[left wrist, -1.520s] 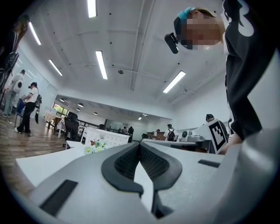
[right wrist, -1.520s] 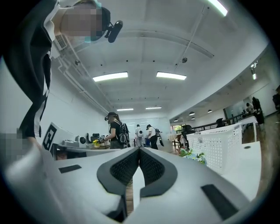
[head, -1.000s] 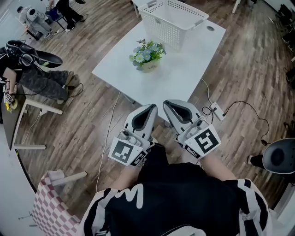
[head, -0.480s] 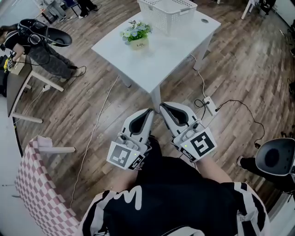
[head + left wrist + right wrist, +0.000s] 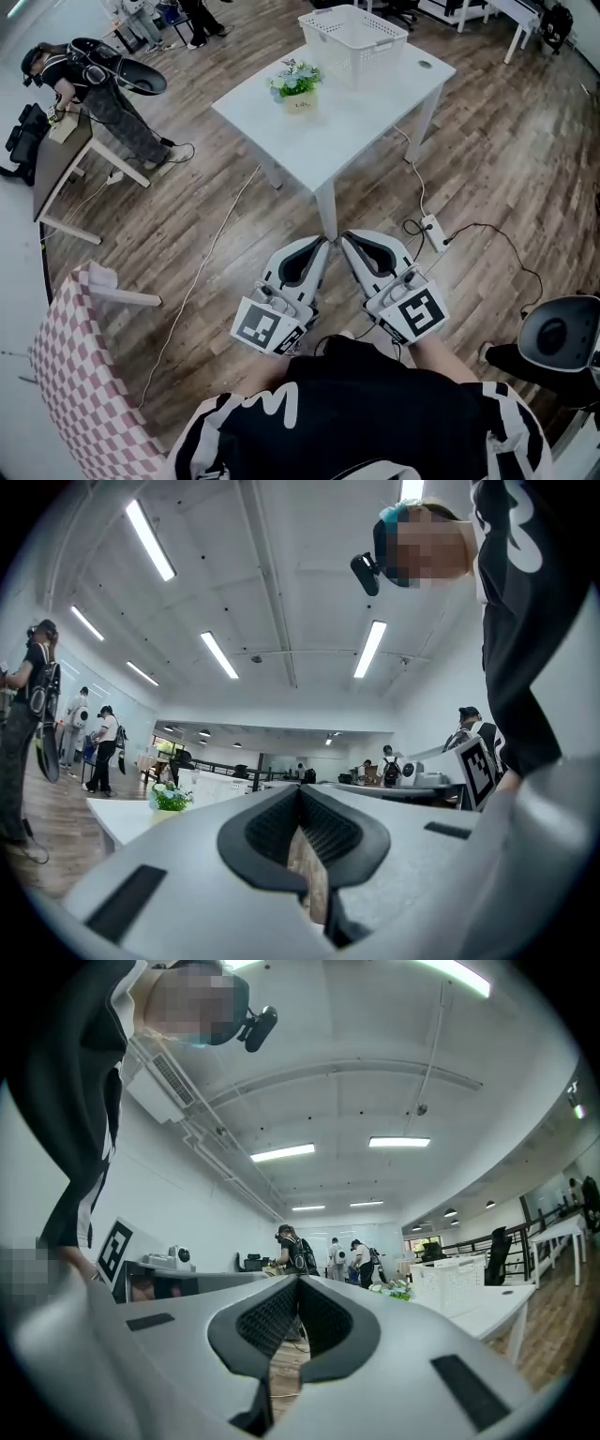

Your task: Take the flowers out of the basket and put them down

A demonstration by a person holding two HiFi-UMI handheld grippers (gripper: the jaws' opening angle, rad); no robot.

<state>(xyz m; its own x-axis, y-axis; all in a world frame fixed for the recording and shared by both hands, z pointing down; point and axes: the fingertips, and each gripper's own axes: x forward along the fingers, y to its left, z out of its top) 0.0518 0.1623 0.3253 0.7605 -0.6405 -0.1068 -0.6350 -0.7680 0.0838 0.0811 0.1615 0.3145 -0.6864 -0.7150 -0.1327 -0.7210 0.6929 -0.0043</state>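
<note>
The flowers (image 5: pixel 295 80) stood in a small pale pot (image 5: pixel 300 103) on the white table (image 5: pixel 375 122). They were outside the basket (image 5: pixel 353 37) and just beside it, on its left side in the head view. The basket was white with many small holes in its walls, and it stood upright at the far edge of the same table.

Both grippers were well apart from the table. The person held them close in front of the body, side by side over the wooden floor (image 5: pixel 187 234), and they pointed toward the table. The left gripper (image 5: pixel 321 244) had its jaws clenched, the tips pressed together, and it grasped nothing; only a piece of the floor showed through the hollow behind the tips. The right gripper (image 5: pixel 344 238) was the same, with its jaws pressed together and nothing between them. The tips of the two grippers lay near each other, in line with the table's nearest leg.

On the floor to the right of the grippers lay a white power strip (image 5: pixel 433 228) with a thin dark cable (image 5: pixel 511 246) running from it. At the lower left there was a pink and white checked cloth (image 5: pixel 66 375). At the upper left, a person (image 5: pixel 98 80) in dark clothes leaned over a dark desk (image 5: pixel 56 159) with white legs.
</note>
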